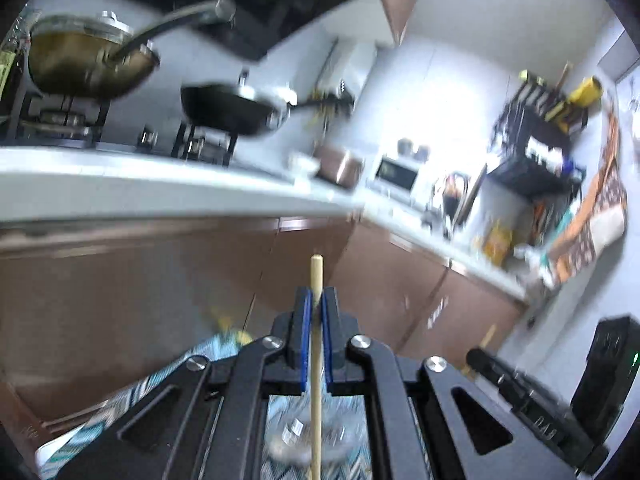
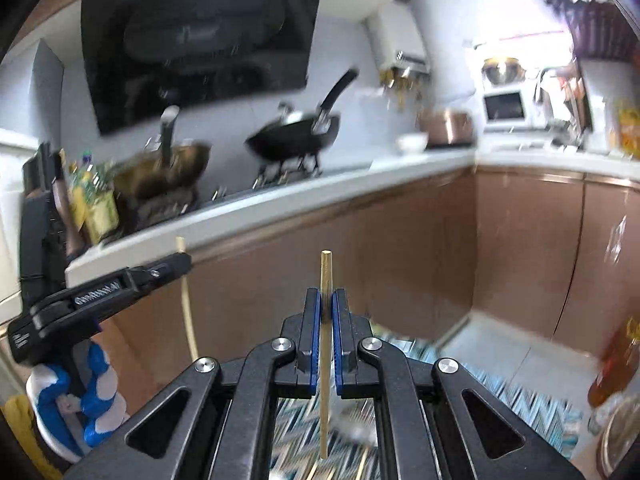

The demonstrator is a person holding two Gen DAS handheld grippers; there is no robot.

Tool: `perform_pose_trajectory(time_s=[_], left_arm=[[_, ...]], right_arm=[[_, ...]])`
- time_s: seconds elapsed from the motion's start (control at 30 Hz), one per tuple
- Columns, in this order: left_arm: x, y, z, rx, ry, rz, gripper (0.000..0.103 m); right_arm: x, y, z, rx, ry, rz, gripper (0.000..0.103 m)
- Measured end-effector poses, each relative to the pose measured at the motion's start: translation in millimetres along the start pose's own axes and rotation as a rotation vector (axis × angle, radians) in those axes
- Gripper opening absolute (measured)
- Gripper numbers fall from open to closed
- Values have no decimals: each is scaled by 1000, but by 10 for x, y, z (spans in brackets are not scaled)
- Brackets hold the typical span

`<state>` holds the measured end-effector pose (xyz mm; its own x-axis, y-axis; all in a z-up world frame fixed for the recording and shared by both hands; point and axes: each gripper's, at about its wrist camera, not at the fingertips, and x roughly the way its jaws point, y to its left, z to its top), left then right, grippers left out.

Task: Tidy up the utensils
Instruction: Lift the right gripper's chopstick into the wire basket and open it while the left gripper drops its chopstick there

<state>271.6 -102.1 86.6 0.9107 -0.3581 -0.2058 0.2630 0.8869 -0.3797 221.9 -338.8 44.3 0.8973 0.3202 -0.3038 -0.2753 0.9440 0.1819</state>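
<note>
In the left wrist view my left gripper (image 1: 317,300) is shut on a pale wooden chopstick (image 1: 316,274). The stick stands upright between the blue pads, its blunt end poking above them. My right gripper (image 2: 327,300) is likewise shut on a second chopstick (image 2: 325,270), also upright. The right wrist view shows the left gripper (image 2: 176,262) off to the left with its chopstick (image 2: 188,312) hanging below the jaws. Both grippers are raised above a teal zigzag cloth (image 2: 500,392). Under the left gripper sits a blurred glass vessel (image 1: 296,428).
A white counter (image 1: 160,188) runs ahead above brown cabinet doors (image 1: 140,300). On the stove stand a brass pot (image 1: 80,64) and a black wok (image 1: 232,112). A microwave (image 2: 504,108) and a dish rack (image 1: 536,148) sit further right. A bottle of amber liquid (image 2: 612,372) stands at the right.
</note>
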Motion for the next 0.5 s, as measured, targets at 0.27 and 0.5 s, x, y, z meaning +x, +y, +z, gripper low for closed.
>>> perform_pose_trajectory(time_s=[0.27,0.5], left_arm=[[685,-194,-237,37,-125,72,5],[1189,-183,-828,66,-82,122,5]], right_arm=[[492,-418,-42,27,-83,-115,6],[858,-611,-472,28,-42,-175,6]])
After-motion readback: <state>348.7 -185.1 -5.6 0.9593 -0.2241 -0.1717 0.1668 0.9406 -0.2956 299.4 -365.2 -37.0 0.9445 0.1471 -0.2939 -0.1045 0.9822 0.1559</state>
